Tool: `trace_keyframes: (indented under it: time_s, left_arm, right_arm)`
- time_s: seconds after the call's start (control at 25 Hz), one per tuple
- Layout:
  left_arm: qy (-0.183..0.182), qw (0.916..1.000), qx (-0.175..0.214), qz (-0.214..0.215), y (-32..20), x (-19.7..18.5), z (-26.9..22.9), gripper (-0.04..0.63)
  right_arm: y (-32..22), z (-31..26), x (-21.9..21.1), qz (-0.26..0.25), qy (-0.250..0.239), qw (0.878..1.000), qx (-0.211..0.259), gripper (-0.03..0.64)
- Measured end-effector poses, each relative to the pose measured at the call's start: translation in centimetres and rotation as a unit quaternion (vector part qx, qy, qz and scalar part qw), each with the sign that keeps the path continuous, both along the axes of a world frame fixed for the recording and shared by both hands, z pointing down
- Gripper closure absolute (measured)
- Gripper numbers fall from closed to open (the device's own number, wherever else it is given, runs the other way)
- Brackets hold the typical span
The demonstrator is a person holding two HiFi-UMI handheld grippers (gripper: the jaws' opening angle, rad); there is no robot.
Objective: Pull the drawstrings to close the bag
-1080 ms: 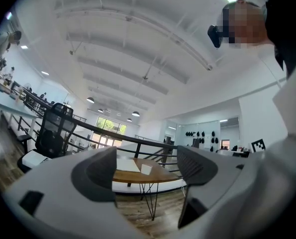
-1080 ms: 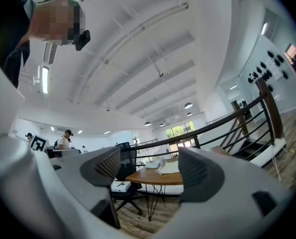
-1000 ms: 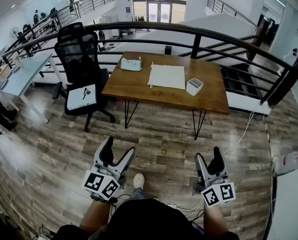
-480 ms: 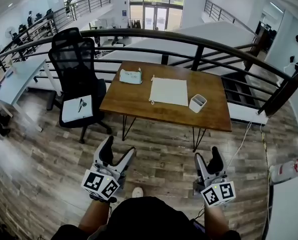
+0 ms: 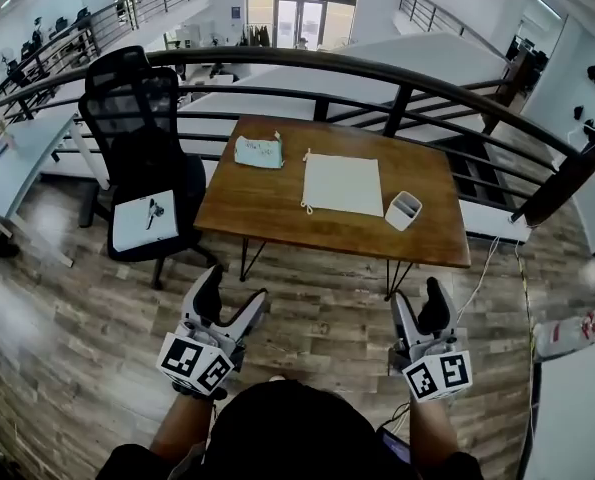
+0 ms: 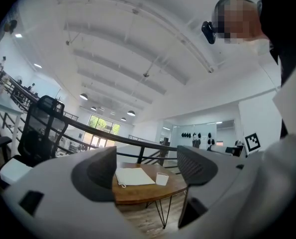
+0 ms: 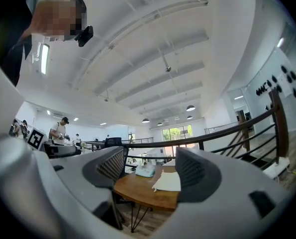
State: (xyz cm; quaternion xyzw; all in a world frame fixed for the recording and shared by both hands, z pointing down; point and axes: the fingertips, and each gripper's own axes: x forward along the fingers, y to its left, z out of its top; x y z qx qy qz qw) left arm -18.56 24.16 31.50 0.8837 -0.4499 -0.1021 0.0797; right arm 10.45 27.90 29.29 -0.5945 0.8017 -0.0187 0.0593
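The bag, a flat off-white cloth one, is seen lying near the middle of the wooden table. Short drawstring ends can be made out at its left edge in the head view. A small white open-topped container is set just beside the bag's near right corner, and a pale green pouch is laid to the bag's left, apart from it. Both grippers are held low over the plank floor, well apart from the table and pointed toward it. The jaws of the left gripper are spread wide with nothing between them, and only the distant table and bag are framed in the gap. The jaws of the right gripper are likewise parted and empty, though they have just been drawn somewhat closer together. A black mesh office chair is placed left of the table, with a white pad laid on its seat. A dark curved railing is seen behind the table.
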Motion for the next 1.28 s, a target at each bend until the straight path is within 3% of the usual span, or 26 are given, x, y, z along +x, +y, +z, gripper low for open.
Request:
trace_keyframes:
  time_s: [0.28,0.84,1.28]
  left_arm:
    - [-0.014,0.9998,-0.005,0.011,-2.9,0.4,1.0,0.227]
    - [-0.027,0.9994,-0.018,-0.007,-13.8,5.8,1.1,0.227]
    - [-0.007,0.9990,-0.045,0.002,-20.3,12.3,2.2,0.222]
  right_arm:
    - [-2.9,1.6,-1.0,-0.002,0.025,0.999,-0.025,0.302]
    - [-15.7,2.8,4.2,-0.034,0.006,0.999,-0.028,0.313]
    - [-24.0,4.6,5.6,-0.128,0.037,0.989,-0.068,0.330]
